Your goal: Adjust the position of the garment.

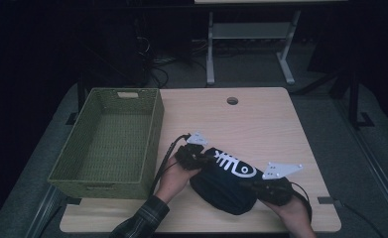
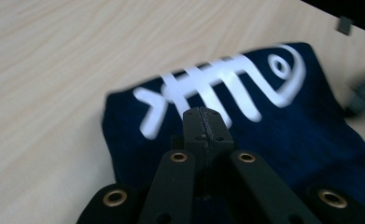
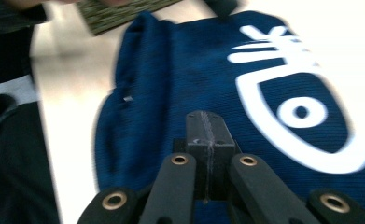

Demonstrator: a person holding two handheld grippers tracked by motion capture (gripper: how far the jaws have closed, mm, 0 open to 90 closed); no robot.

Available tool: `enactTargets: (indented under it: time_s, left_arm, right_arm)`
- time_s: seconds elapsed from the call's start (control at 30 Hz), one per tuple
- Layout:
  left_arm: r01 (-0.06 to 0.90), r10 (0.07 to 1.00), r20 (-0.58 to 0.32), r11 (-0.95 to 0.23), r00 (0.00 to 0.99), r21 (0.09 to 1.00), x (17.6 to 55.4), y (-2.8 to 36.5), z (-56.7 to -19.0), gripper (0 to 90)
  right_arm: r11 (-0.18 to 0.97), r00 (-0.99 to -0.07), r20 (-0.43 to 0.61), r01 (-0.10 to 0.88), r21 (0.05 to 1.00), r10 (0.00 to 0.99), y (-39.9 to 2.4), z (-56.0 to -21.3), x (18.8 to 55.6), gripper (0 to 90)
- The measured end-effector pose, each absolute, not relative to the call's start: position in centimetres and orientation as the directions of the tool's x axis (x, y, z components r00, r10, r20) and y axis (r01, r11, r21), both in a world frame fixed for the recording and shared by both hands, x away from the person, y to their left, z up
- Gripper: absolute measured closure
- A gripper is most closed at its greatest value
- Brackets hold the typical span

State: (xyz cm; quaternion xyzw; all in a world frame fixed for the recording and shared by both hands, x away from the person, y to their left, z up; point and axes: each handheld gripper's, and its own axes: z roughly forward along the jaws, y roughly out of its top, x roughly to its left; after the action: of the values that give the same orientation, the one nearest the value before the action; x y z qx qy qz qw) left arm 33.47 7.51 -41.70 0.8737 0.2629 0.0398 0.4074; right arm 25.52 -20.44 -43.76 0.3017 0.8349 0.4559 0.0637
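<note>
- A folded dark blue cloth [image 1: 226, 181] with a white fish-bone print [image 1: 235, 165] is seen lying on the near half of the table [image 1: 261, 119], right of the green basket [image 1: 113, 140].
- The left gripper [image 1: 200, 159] is held at the cloth's left end; its jaws are seen pressed fully together over the fabric near the fish tail [image 2: 154, 100], with nothing visibly caught between them.
- The right gripper [image 1: 253, 185] is held at the cloth's right, near end; its jaws are likewise closed tight above the fabric beside the fish head [image 3: 306, 116], and no pinched fold can be made out.
- The basket is set at the table's left edge, just beside the cloth's far-left corner but apart from it.
</note>
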Motion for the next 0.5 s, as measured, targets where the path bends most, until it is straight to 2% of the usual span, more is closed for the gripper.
enactTargets:
  time_s: [0.17, 0.33, 0.5]
  left_arm:
    - [0.421, 0.484, -0.116, -0.590, 0.867, 0.689, 31.6, 7.7, -42.8, 90.0]
    - [0.446, 0.484, -0.128, -0.627, 0.866, 0.639, 32.1, 7.3, -44.4, 90.0]
    - [0.449, 0.487, -0.134, -0.619, 0.863, 0.644, 32.3, 7.2, -44.7, 90.0]
  right_arm:
    - [0.431, -0.783, 0.167, 0.491, 0.757, 0.599, -20.2, -44.9, 26.9, 90.0]
    - [0.471, -0.783, 0.151, 0.502, 0.725, 0.603, -19.6, -46.1, 27.0, 90.0]
    - [0.471, -0.780, 0.156, 0.510, 0.720, 0.605, -19.5, -46.3, 27.0, 89.9]
